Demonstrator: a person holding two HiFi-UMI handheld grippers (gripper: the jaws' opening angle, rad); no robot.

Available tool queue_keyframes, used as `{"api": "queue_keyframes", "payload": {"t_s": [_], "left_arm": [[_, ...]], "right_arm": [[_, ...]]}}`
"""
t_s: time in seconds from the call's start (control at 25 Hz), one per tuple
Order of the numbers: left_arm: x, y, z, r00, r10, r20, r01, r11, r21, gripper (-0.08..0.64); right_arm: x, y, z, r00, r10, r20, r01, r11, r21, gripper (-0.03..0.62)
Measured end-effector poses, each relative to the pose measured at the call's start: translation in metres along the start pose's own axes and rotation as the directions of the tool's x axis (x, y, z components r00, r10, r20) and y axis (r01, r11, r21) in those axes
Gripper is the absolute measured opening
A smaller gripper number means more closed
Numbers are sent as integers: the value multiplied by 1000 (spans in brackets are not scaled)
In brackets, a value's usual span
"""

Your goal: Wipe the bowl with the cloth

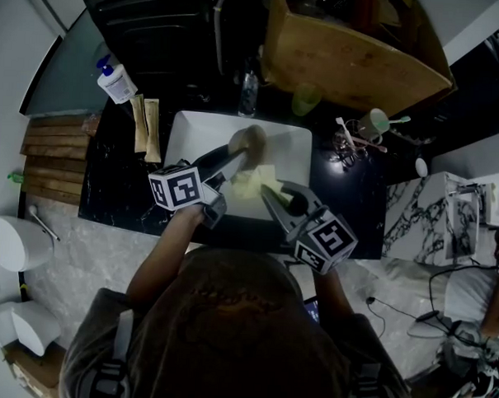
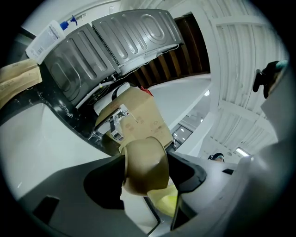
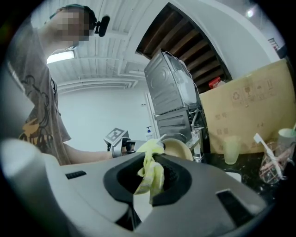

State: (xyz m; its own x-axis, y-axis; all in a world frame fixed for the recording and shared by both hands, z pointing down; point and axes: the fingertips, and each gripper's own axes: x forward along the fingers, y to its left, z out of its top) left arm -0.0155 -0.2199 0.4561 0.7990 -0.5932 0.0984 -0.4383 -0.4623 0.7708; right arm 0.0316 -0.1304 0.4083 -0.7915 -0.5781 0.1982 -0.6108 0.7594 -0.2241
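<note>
- The left gripper [image 1: 235,159] reaches out from a bare left forearm [image 1: 166,252], angled up and to the right in the head view. Its fingers [image 2: 99,185] are clamped on the rim of a tan bowl [image 2: 144,159].
- The right gripper [image 1: 269,193] angles up-left, its tip near the left one's. Its fingers [image 3: 178,178] pinch a yellow cloth [image 3: 150,178].

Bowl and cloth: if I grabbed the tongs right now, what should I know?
Left tongs: shut on the tan bowl, held over the white sink.
Right tongs: shut on the yellow cloth, close beside the bowl.
Done: both things are picked up.
Left: rub the cloth over the bowl. I can't tell how much of it is wiped.
</note>
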Motion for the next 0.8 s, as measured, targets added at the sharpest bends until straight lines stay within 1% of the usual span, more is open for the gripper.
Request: {"api": "queue_keyframes", "payload": {"t_s": [0.2, 0.36, 0.48, 0.64, 0.8], "left_arm": [[-4, 4, -4, 1000, -3, -10, 2, 1000, -31, 281], [-6, 3, -6, 1000, -7, -24, 6, 1000, -30, 281], [-6, 1, -10, 999, -15, -39, 14, 999, -32, 281], [-6, -1, -16, 998, -25, -61, 23, 999, -38, 281], [-4, -10, -18, 996, -58, -66, 53, 996, -69, 281]], "right_arm": [[-15, -9, 16, 999, -47, 10, 48, 998, -38, 28], [-24, -20, 28, 996, -83, 25, 84, 994, -72, 28], [-31, -29, 36, 993, -108, 37, 111, 991, -80, 27], [-31, -31, 48, 993, -111, 46, 116, 987, -112, 28], [-21, -31, 50, 994, -101, 34, 105, 984, -147, 28]]}}
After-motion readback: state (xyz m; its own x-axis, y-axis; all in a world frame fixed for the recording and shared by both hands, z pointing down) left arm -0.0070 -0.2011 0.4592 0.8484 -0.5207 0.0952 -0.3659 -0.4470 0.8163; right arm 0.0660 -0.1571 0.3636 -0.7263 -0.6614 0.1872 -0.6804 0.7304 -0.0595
